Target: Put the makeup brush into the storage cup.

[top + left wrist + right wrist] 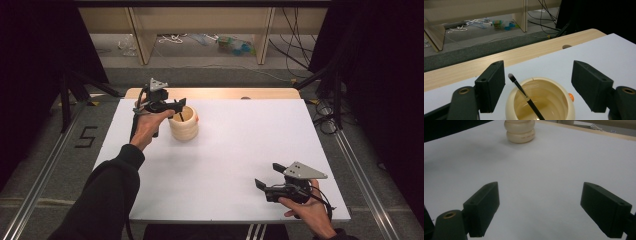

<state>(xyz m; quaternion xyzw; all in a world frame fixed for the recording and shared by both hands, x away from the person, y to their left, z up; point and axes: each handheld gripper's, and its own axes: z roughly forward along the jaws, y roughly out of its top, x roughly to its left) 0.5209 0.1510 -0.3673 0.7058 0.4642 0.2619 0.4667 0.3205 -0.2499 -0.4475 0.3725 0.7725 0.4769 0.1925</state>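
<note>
Leaning toward 11 o'clock, a black brush (524, 93) is seen inside the cream pot (540, 100); its lettering (525, 137) is unreadable; the left hand-held gripper (537, 85) and right hand-held gripper (540, 207) are spread apart, unclamped.

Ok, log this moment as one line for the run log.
left gripper: open above cream pot | brush: leaning inside pot, free of the jaws | right gripper: open, empty, over white table

A white table top (235, 160) on a pale wood table (210, 93) stands on grey carpet (45, 150), with light wooden furniture legs (142, 37), loose cables (292, 45) and small clutter (232, 45) on the far floor, dark curtains (30, 60) at left and right.
</note>
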